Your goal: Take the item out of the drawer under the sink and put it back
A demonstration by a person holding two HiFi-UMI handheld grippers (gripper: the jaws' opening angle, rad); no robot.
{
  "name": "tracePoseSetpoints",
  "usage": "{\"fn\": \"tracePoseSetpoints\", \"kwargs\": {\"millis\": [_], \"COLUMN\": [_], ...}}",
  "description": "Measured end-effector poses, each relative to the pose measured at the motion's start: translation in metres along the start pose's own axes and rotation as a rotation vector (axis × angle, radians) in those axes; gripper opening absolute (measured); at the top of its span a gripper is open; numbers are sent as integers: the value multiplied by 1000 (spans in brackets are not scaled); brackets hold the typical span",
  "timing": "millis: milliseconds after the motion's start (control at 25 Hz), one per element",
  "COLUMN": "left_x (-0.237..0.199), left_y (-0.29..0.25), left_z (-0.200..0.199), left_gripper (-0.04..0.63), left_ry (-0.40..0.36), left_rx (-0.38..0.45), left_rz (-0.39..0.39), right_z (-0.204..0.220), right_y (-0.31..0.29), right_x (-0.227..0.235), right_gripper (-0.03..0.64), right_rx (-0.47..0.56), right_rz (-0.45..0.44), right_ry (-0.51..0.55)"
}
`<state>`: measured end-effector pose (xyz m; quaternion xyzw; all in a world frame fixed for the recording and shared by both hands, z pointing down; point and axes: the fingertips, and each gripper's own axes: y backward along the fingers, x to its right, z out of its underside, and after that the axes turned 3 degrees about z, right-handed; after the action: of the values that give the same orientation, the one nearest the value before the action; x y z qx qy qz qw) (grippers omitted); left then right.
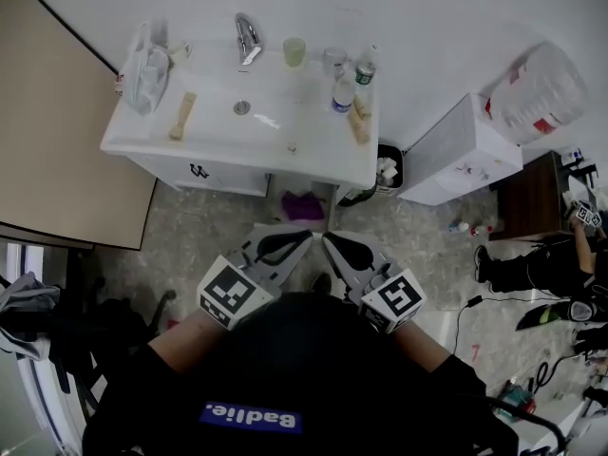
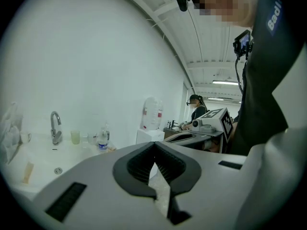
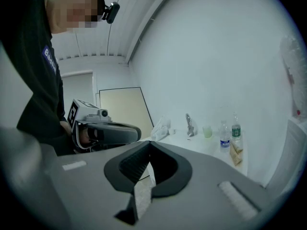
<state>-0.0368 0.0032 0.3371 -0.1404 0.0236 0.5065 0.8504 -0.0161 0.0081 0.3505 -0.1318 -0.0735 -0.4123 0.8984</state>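
You wear a black top (image 1: 313,350), blue chest patch (image 1: 250,418), white print; grey left claw (image 1: 306,238) and right claw (image 1: 329,240), marker cubes (image 1: 235,293).

Vanity (image 1: 228,142) against wall, top centre. Faucet (image 1: 246,38) at basin's back, drain (image 1: 241,107) before it. Bag (image 1: 147,65) on counter's left end. Cup (image 1: 294,51) right of faucet, bottles (image 1: 344,93) further right, near counter's right end. Bin (image 1: 388,167) on floor just right of vanity — cabinet (image 1: 461,150) beyond it, jug (image 1: 537,91) on top. Panel (image 1: 57,141) left of vanity. Small item (image 1: 304,205) low before vanity front — on floor or in drawer, cannot tell. Left gripper (image 1: 304,237) and right gripper (image 1: 329,239) side by side just before it.
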Motion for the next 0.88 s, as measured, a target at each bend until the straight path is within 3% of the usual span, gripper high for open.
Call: {"fn": "tracePoseSetpoints", "kwargs": {"millis": [280,880], "left_x": [8,8], "left_y": [7,12], "left_z": [3,6], "left_gripper": [6,6], "left_ry": [31,10], "left_rx": [13,6], "left_rz": [27,43], "right_z": [-8,-1], "right_y": [3,1], "right_x": [-12,-13], "right_gripper": [2,2], "right_rx": [20,-1], "right_rz": [-17,-7], "right_ry": [4,-17]}}
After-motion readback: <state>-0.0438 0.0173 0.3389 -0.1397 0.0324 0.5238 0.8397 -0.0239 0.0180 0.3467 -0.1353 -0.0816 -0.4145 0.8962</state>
